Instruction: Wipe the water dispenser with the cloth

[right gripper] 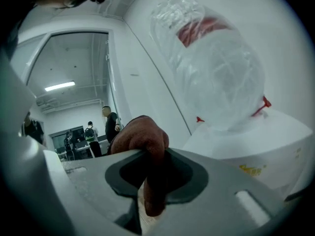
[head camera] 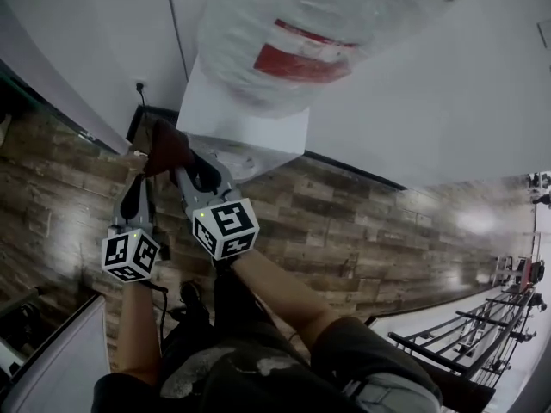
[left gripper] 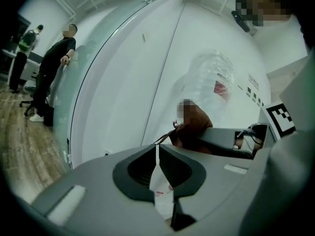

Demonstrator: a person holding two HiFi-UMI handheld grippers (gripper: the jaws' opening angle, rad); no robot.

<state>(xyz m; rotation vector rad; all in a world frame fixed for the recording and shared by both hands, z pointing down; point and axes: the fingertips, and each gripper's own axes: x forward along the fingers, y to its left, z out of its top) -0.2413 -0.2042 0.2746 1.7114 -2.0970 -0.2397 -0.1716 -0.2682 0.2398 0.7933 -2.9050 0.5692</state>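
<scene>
The white water dispenser stands against the wall, with a plastic-wrapped bottle with a red label on top. My right gripper is shut on a brown cloth beside the dispenser's left edge. In the right gripper view the cloth bulges from the jaws, and the bottle and dispenser top lie ahead on the right. My left gripper sits just left of the cloth. Its jaws are closed on a thin white tag. The cloth shows beyond it.
Wood-look flooring runs along the white wall, which has a socket. A metal rack stands at the far right and a white cabinet at the lower left. People stand by a glass partition far to the left.
</scene>
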